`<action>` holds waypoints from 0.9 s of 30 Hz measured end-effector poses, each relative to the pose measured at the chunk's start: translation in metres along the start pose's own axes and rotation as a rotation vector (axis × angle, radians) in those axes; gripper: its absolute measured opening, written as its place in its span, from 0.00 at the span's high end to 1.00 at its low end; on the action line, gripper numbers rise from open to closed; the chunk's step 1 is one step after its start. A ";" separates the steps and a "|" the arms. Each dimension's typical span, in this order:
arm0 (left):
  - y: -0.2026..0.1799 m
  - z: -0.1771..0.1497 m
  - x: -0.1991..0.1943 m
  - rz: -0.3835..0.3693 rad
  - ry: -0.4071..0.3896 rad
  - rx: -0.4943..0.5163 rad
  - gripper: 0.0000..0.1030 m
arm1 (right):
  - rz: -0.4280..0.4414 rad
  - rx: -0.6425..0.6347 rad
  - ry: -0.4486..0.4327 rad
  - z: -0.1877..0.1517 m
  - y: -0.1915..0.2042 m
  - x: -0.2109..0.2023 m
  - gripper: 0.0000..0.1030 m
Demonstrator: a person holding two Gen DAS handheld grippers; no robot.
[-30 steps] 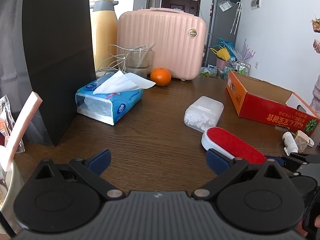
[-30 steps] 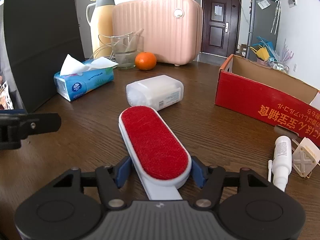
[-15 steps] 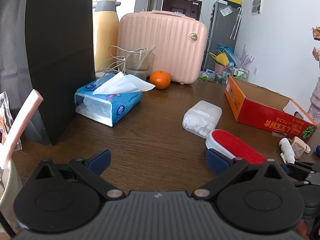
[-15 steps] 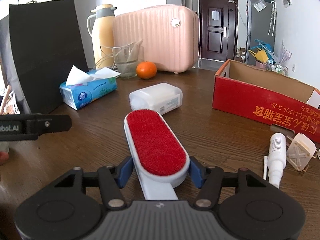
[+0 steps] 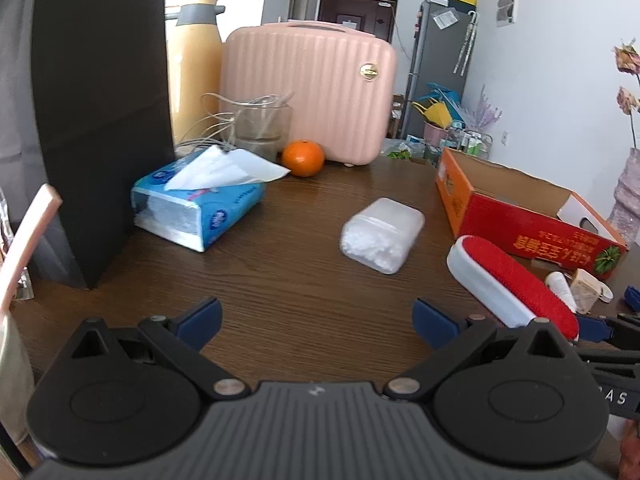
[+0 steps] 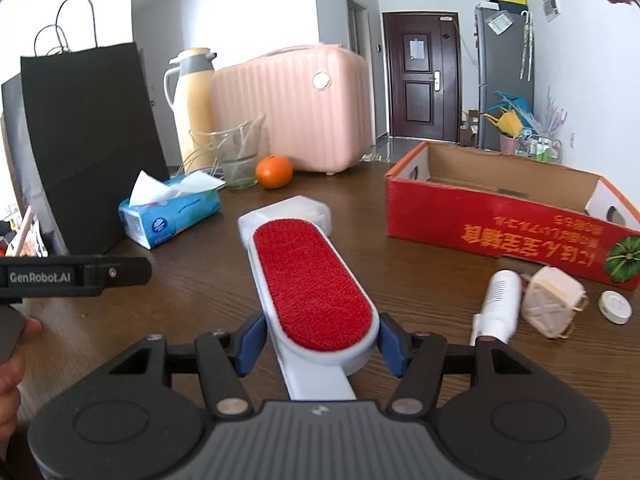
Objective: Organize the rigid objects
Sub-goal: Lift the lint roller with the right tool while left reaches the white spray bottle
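**Lint brush in my right claw**

My right gripper [image 6: 318, 346] pinches the lint brush [image 6: 312, 280], lifted over the table [image 6: 192, 280] before the clear plastic box [image 5: 382, 234]. My left gripper [image 5: 316, 318] hangs spread and empty. The red cardboard box [image 6: 500, 224] sits beyond, to the right.

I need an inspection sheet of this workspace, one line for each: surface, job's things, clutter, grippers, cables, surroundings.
Surface: dark wooden table, mostly bare in the middle.
Job's things: lint brush with red pad, held off the table; translucent plastic box lying flat; open red carton; white bottle, small cream case and round lid beside the carton.
Clutter: tissue pack, orange, glass jug, black paper bag.
Grippers: right gripper shut on the lint brush; left gripper open, nothing between its fingers.
Cables: pale wires looped at the glass jug.
Surroundings: pink suitcase, yellow flask, dark door.
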State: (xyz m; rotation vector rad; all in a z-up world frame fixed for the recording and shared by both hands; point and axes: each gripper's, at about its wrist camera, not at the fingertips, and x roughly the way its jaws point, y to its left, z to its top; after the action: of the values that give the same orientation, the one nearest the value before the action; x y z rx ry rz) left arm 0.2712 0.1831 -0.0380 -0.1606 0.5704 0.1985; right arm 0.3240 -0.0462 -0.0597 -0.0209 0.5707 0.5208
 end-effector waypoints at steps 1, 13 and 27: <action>-0.005 0.001 -0.001 -0.002 -0.002 0.004 0.00 | -0.002 0.000 -0.007 0.000 -0.003 -0.003 0.43; -0.070 0.010 0.000 -0.021 -0.015 0.060 0.00 | -0.059 0.027 -0.067 -0.001 -0.054 -0.034 0.43; -0.161 0.011 0.024 -0.076 0.022 0.159 0.00 | -0.150 0.084 -0.122 -0.009 -0.128 -0.066 0.43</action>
State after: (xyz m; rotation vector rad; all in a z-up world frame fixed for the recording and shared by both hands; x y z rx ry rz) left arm 0.3332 0.0326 -0.0268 -0.0298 0.5986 0.0776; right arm 0.3335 -0.1900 -0.0487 0.0479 0.4668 0.3492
